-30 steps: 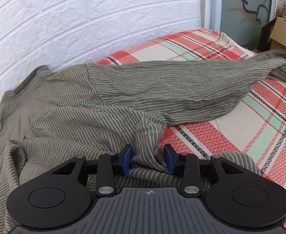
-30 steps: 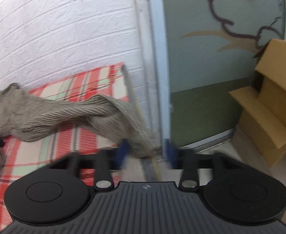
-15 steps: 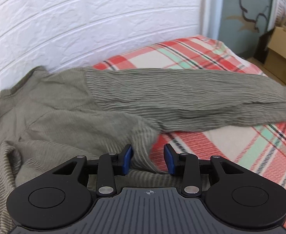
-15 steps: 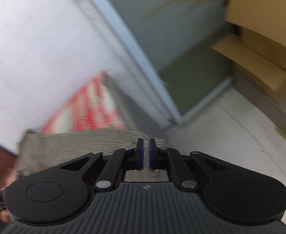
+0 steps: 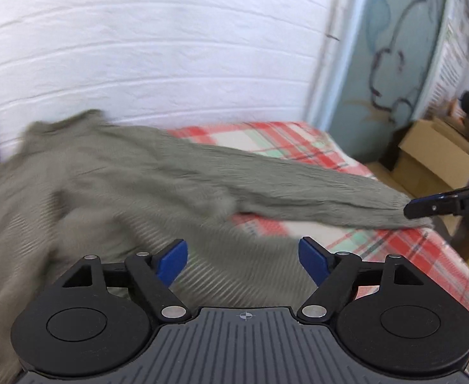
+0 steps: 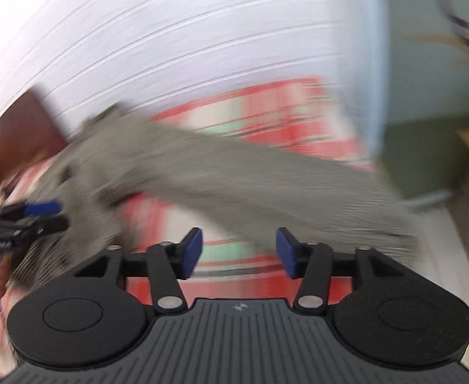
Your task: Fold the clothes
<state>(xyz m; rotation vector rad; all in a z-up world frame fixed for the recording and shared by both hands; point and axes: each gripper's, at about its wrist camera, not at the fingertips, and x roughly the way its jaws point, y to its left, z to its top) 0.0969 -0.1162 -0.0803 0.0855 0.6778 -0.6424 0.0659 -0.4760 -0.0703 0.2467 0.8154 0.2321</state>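
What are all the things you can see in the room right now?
striped garment: one, grey-green, spread on the bed with one sleeve stretched toward the bed's far edge.
bed cover: one, red, white and green plaid, under the garment.
wall: one, white brick pattern, behind the bed.
door panel: one, pale blue-green with a dark line drawing, beside the wall.
cardboard boxes: several, brown, on the floor past the bed.
left gripper: black with blue pads, jaws opening, nothing pinched.
right gripper: black with blue pads, jaws opening, nothing pinched.
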